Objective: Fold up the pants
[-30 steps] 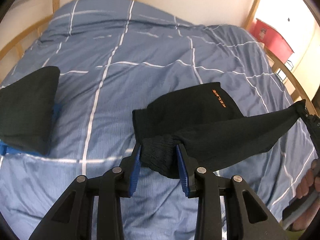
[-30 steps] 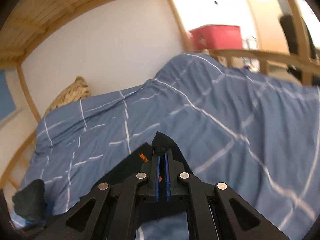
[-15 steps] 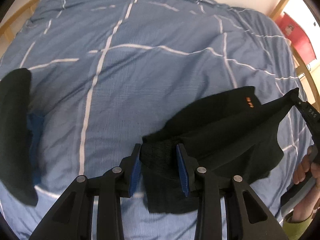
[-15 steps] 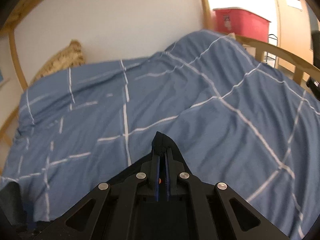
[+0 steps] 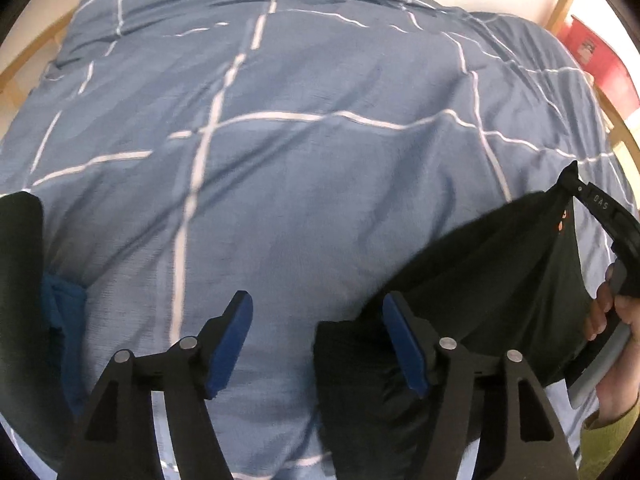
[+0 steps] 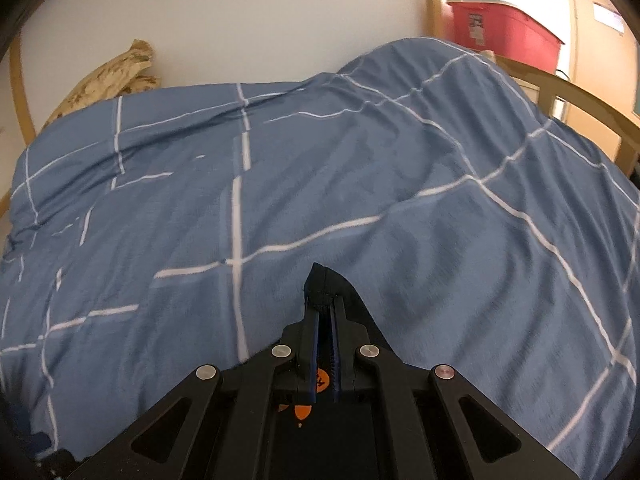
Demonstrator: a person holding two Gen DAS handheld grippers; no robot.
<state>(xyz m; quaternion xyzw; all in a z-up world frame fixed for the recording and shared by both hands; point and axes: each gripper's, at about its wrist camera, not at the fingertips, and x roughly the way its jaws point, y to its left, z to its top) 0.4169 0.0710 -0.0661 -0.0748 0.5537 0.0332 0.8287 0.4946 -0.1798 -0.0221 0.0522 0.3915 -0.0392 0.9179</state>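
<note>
The black pants [image 5: 492, 264] with orange lettering hang folded at the right of the left wrist view, over the blue checked bed cover [image 5: 300, 160]. My left gripper [image 5: 316, 320] is open and empty; the pants' bunched waistband lies just behind its right finger [image 5: 404, 344]. My right gripper [image 6: 327, 316] is shut on a corner of the pants [image 6: 326, 284] and holds it up above the cover. It also shows at the right edge of the left wrist view [image 5: 576, 184], with the person's hand [image 5: 612, 320] on it.
A folded dark garment [image 5: 20, 300] on something blue [image 5: 64, 320] lies at the left edge of the bed. A wooden bed rail [image 6: 580, 100] and a red bin [image 6: 504, 28] stand at the right. A patterned pillow [image 6: 108, 76] lies by the wall.
My left gripper has opened and let go of the waistband, which dropped to its right. Both grippers have moved lower toward the bed. The right gripper keeps its hold.
</note>
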